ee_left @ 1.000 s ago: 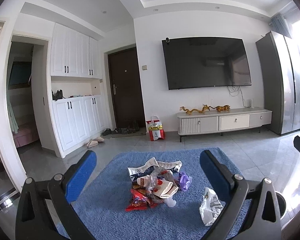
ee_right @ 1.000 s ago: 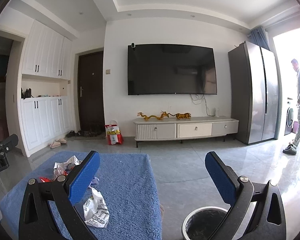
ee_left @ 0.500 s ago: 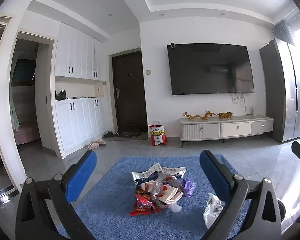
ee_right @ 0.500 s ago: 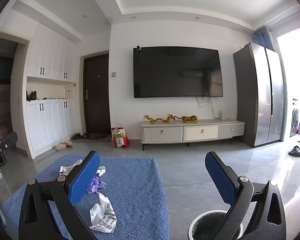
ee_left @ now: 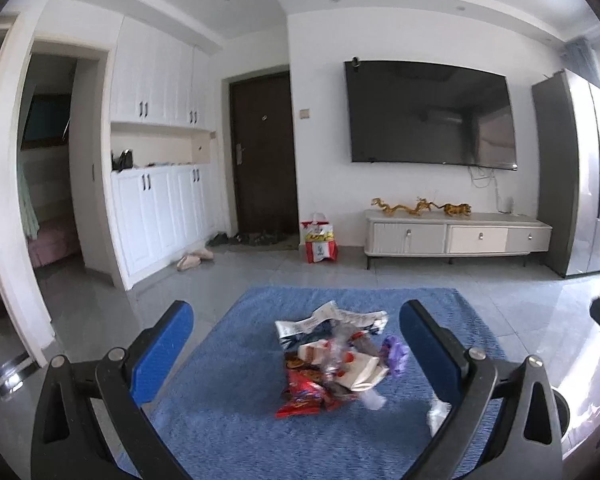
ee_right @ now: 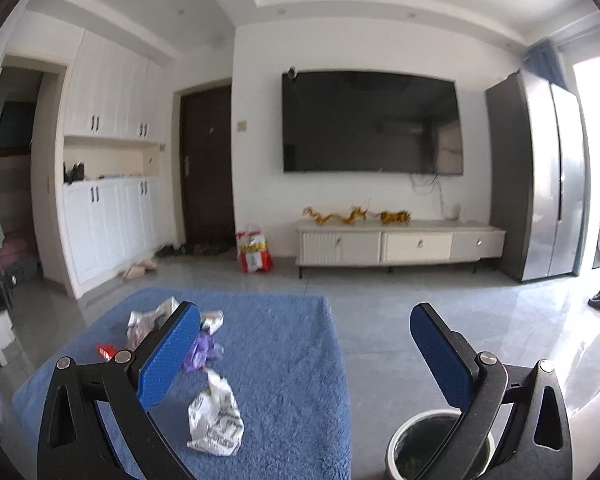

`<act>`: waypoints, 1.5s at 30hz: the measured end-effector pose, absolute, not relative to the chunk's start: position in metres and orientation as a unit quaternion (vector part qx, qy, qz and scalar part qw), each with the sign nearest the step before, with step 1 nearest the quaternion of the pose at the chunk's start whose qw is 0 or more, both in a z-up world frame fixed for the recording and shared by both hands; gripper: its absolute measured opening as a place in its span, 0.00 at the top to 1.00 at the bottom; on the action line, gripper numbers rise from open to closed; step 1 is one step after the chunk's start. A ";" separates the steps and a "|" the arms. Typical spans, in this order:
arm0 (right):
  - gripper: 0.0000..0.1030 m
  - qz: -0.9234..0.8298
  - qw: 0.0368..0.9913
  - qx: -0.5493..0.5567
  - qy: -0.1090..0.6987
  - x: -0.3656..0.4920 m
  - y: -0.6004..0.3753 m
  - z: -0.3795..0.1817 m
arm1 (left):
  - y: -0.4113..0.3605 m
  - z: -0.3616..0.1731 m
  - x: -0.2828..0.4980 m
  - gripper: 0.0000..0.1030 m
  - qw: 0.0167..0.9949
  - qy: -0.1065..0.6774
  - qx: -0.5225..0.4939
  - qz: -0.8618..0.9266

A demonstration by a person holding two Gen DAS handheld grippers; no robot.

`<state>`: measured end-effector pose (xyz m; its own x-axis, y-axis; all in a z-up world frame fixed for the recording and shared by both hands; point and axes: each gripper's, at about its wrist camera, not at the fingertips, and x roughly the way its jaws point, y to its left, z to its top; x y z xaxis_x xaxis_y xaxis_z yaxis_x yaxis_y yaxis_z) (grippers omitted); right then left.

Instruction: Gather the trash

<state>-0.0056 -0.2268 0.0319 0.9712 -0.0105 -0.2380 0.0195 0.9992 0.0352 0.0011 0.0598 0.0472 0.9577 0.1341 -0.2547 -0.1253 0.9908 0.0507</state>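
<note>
At far left stands a white cabinet wall (ee_left: 160,184), with a dark door (ee_left: 264,156) to its right and a red and white bag (ee_left: 319,238) on the floor beside the door. The left gripper (ee_left: 296,352) is spread wide with nothing between its blue pads (ee_left: 164,354); it is raised above the near part of a blue rug (ee_left: 228,412). The trash pile (ee_left: 332,360) — a red wrapper, white and printed packets, a purple scrap — lies on the rug, framed between the two fingers in the left wrist view but not touched by them. To the right of the pile, a crumpled white wrapper (ee_right: 216,414) lies apart from it on the rug, near the rug's right side. The right gripper (ee_right: 306,360) is likewise spread and empty — its left pad overlaps the pile in the right wrist view, its right finger stands over the bin. The round bin (ee_right: 440,446) sits on the grey tile floor just right of the rug, near the camera. On the far wall hangs a television (ee_right: 372,122) above a low white console (ee_right: 400,244); a tall grey refrigerator (ee_right: 540,176) stands at far right.
</note>
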 end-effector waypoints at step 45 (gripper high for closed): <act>0.93 0.240 0.879 0.067 0.406 0.144 -0.168 -0.129 | 0.145 -0.095 0.148 0.86 0.897 0.399 -0.188 -0.044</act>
